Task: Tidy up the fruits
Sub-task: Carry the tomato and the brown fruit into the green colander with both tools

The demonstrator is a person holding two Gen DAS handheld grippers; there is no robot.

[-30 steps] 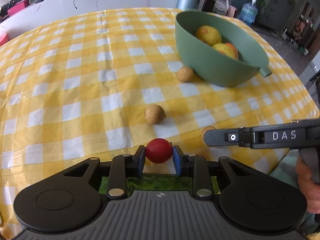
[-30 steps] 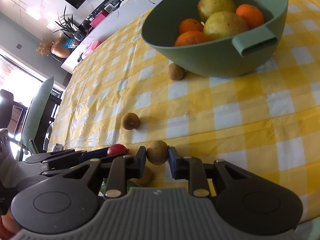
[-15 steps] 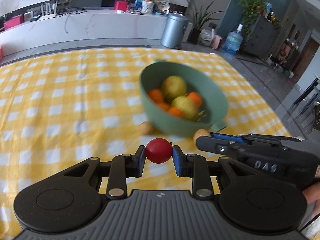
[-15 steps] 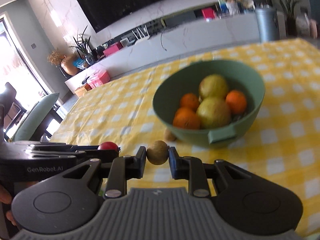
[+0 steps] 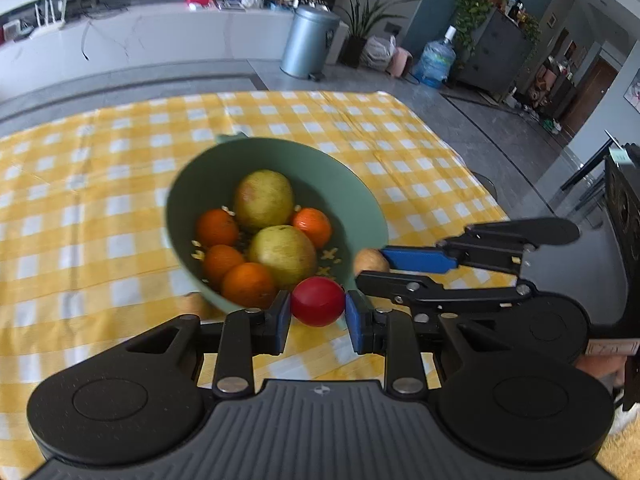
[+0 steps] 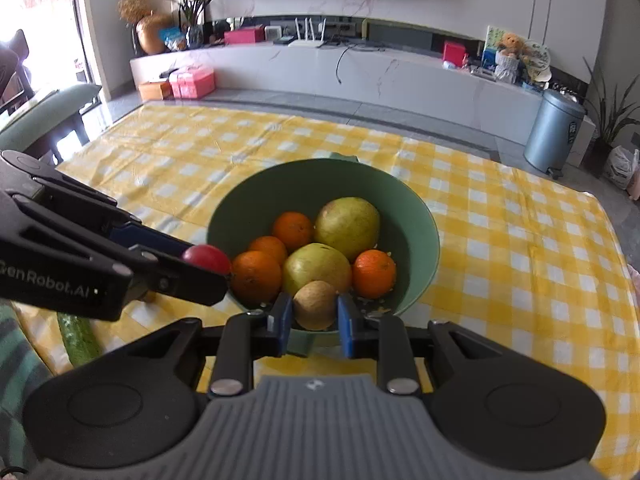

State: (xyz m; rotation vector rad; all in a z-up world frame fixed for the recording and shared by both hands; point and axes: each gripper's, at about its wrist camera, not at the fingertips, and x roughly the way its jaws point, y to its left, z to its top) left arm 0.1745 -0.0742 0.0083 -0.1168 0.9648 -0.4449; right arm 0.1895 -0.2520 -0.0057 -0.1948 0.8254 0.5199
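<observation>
Gripping a red fruit (image 5: 318,306), the left gripper (image 5: 318,312) hangs at the near rim of the green bowl (image 5: 356,196). Just right of it, the right gripper (image 6: 314,314) pinches a brown fruit (image 6: 315,305) between its fingers over the bowl's near rim. Oranges (image 6: 256,277) and pears (image 6: 347,225) fill the bowl on the checked worktop (image 6: 520,248).
</observation>
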